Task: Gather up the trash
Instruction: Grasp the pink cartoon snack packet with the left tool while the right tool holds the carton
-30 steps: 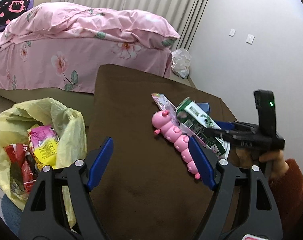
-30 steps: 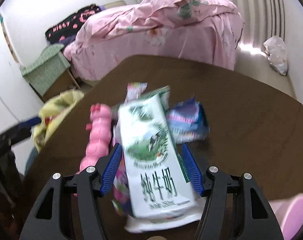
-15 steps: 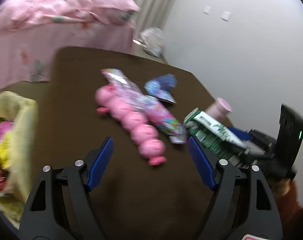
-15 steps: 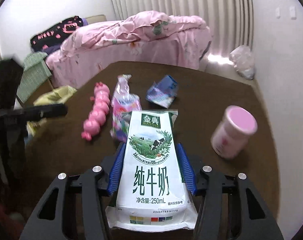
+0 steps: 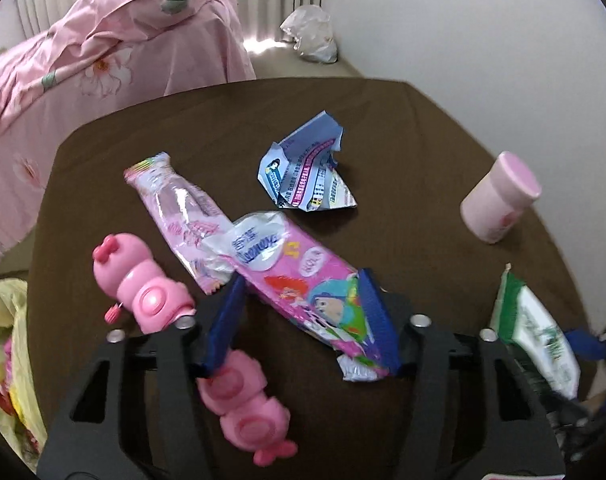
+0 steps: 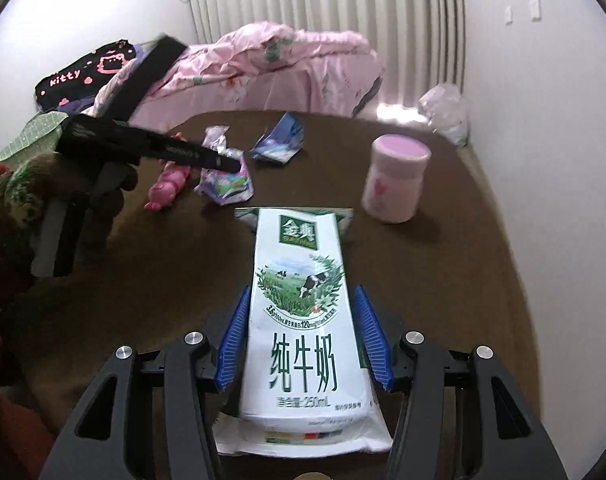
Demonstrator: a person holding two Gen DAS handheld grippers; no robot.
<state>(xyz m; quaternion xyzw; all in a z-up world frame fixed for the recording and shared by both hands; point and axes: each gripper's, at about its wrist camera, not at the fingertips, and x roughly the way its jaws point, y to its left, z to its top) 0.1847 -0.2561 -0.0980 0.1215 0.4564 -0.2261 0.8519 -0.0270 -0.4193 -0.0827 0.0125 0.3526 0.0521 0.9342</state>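
Right gripper (image 6: 303, 344) holds carton (image 6: 303, 320); left gripper (image 5: 303, 312) closing around wrapper (image 5: 303, 276). Bag (image 5: 7, 344), lower left, part-filled; table litter remains.

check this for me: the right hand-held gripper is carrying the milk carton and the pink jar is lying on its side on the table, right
Not quite: the pink jar stands upright on the table, as the right wrist view shows. The right hand-held gripper does carry the milk carton.
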